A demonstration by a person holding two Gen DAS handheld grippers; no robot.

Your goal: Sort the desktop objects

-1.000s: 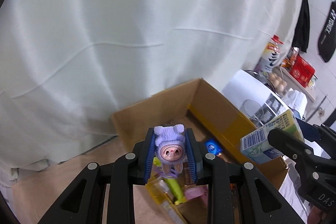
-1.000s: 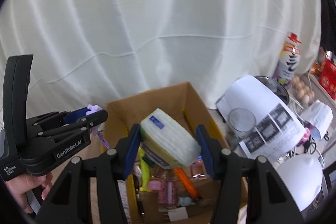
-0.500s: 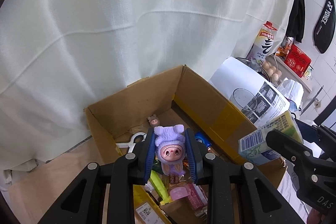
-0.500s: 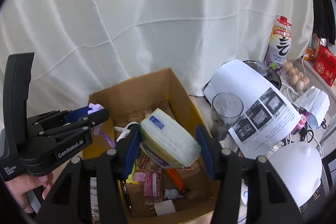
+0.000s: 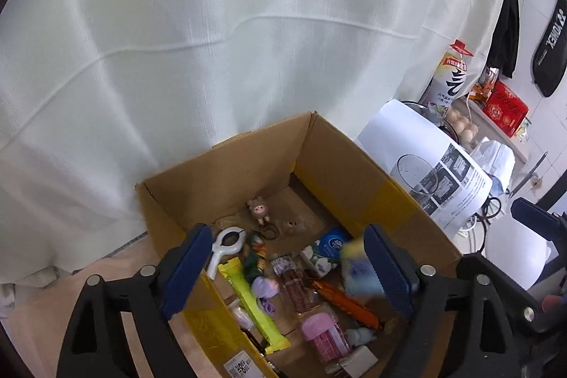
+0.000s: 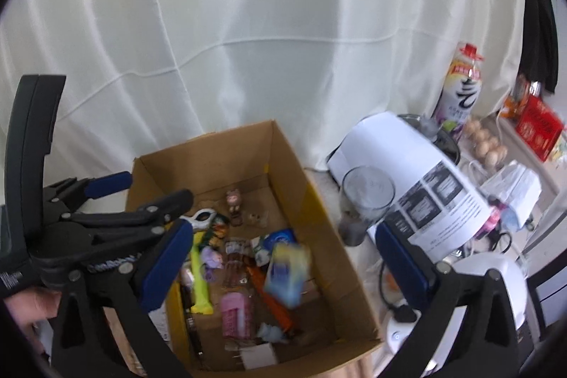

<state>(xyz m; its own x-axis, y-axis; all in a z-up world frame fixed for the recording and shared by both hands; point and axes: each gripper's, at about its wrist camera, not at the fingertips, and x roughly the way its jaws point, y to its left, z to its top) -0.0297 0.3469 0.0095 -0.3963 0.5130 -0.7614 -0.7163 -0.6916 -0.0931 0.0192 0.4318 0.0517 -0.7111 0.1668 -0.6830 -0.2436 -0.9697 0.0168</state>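
Observation:
Both grippers hang open and empty over an open cardboard box (image 5: pixel 340 162) (image 6: pixel 290 162). My left gripper (image 5: pixel 287 266) has its jaws wide apart; the purple doll (image 5: pixel 265 287) lies in the box beside a yellow-green wrapper (image 5: pixel 253 302). My right gripper (image 6: pixel 283 263) is also wide open; the blue and yellow tissue pack (image 6: pixel 286 271) is blurred in mid-fall between its jaws, and shows in the left wrist view (image 5: pixel 359 268) too. My left gripper shows at the left of the right wrist view (image 6: pixel 141 197).
The box holds several small items: a pink case (image 6: pixel 236 314), an orange wrapper (image 5: pixel 347 305), a white clip (image 5: pixel 226 245), a small pig figure (image 5: pixel 259 208). Right of the box stand a glass (image 6: pixel 366 201), printed paper (image 6: pixel 418 172), a bottle (image 6: pixel 462 87) and eggs (image 6: pixel 485 144). A white curtain hangs behind.
Both grippers have opened. The purple doll has dropped from my left gripper into the box; the tissue pack has left my right gripper and is falling. Both views tilted down over the box.

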